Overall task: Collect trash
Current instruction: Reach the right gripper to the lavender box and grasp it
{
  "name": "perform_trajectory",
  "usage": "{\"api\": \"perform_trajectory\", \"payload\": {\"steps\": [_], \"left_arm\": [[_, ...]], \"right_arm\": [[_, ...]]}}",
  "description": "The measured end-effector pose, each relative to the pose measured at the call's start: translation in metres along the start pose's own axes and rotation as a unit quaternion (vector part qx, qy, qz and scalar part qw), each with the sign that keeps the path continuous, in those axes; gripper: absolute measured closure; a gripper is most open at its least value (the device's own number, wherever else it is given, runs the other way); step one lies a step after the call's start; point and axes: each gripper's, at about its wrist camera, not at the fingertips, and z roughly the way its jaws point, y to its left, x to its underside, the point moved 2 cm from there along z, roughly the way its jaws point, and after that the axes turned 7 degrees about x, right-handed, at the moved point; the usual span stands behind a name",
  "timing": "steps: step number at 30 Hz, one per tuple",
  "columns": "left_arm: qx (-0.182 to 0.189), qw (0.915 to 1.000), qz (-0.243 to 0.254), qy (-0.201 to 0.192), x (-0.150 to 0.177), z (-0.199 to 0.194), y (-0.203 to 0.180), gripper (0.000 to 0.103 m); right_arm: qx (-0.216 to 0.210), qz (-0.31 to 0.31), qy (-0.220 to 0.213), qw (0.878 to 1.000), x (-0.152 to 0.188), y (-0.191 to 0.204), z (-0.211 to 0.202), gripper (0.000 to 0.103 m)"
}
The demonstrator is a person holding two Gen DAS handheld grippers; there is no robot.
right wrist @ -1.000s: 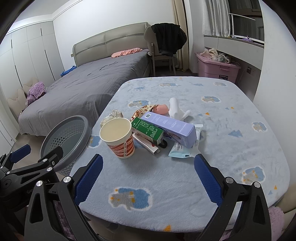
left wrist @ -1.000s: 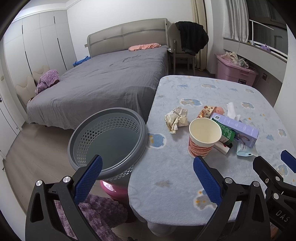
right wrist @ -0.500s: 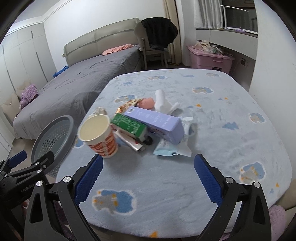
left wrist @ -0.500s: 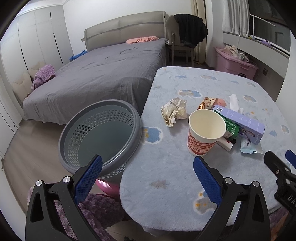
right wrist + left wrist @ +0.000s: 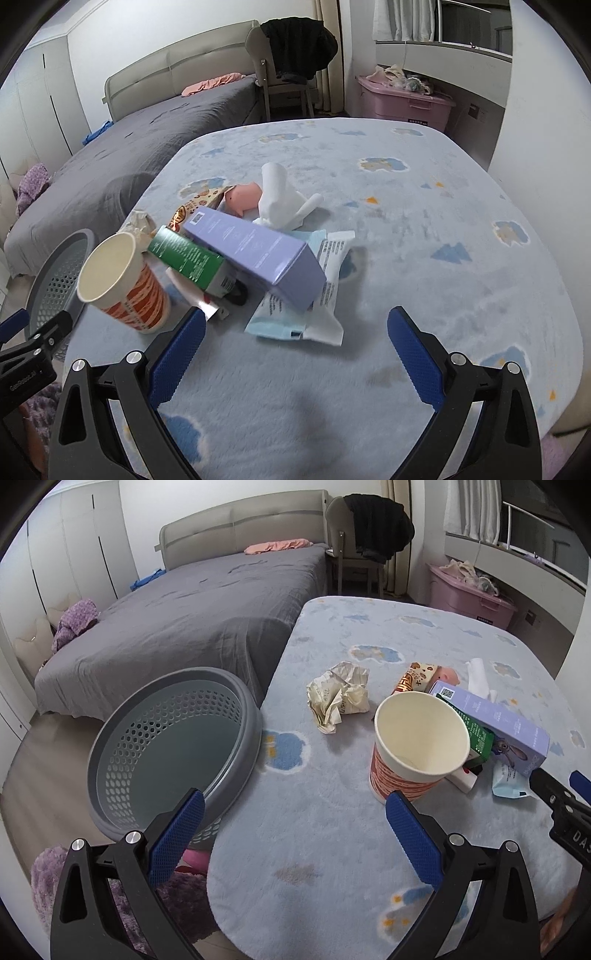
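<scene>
A pile of trash lies on the table (image 5: 332,849): an orange-striped paper cup (image 5: 413,753) (image 5: 125,280), crumpled paper (image 5: 340,696), a purple box (image 5: 255,254) (image 5: 495,723), a green box (image 5: 188,258), a white tissue (image 5: 280,199), a snack wrapper (image 5: 413,677), a pink toy (image 5: 245,195) and a blue-white packet (image 5: 310,299). The grey perforated bin (image 5: 173,746) (image 5: 55,280) stands left of the table, empty. My left gripper (image 5: 295,838) is open, just short of the cup. My right gripper (image 5: 295,354) is open, in front of the packet.
A grey bed (image 5: 192,620) lies behind the bin. A chair with a black jacket (image 5: 376,524) and a pink storage box (image 5: 472,598) stand beyond the table. A purple fluffy rug (image 5: 110,897) lies below the bin. A white wall (image 5: 546,110) borders the table's right side.
Both grippers have come closer to the trash pile. The right wrist view has swung rightward, so the cup and boxes sit further left in it. Nothing has been picked up.
</scene>
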Motion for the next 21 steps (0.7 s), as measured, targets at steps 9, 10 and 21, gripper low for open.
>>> {"api": "perform_trajectory", "payload": {"steps": [9, 10, 21], "left_arm": [[-0.004, 0.9998, -0.003, 0.018, -0.001, 0.016, -0.001, 0.007], [-0.006, 0.9998, -0.002, 0.020, -0.001, 0.018, -0.001, 0.007], [-0.010, 0.9997, 0.005, 0.024, 0.000, 0.022, -0.005, 0.007]], "right_arm": [[-0.019, -0.050, 0.020, 0.998, -0.021, 0.000, 0.040, 0.009], [-0.021, -0.053, 0.020, 0.998, -0.022, 0.001, 0.042, 0.009], [-0.032, -0.104, 0.005, 0.994, -0.034, 0.018, 0.059, 0.009]]}}
